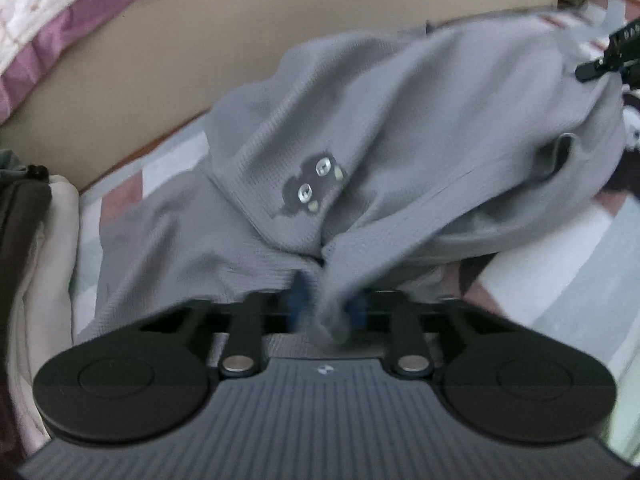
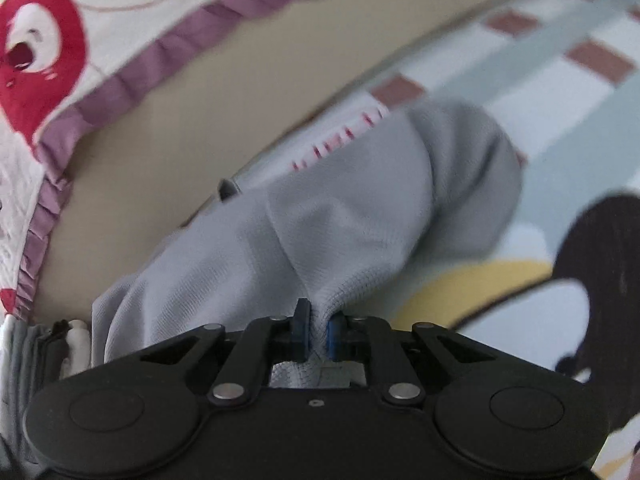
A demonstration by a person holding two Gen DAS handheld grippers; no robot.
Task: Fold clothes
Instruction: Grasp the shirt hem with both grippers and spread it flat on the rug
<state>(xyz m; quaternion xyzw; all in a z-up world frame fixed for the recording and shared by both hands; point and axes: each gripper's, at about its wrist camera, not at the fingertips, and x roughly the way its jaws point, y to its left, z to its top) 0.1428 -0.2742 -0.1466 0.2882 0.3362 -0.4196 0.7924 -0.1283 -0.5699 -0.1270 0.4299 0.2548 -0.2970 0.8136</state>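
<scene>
Two tongs, left tongs (image 1: 324, 308) and right tongs (image 2: 319, 334), each clenched on one grey garment (image 1: 400, 140).

The garment (image 1: 400, 128) lies bunched on the bed sheet (image 1: 580, 280), its near edge gathered up between the left gripper (image 1: 326, 308) fingers at the bottom of the view. To its left sits a stack of clothes (image 1: 36, 260). Behind it runs the headboard (image 1: 200, 60), with a pillow (image 1: 48, 12) beyond. At the garment's far right end, the right gripper (image 2: 318, 334) fingers pinch another fold.
</scene>
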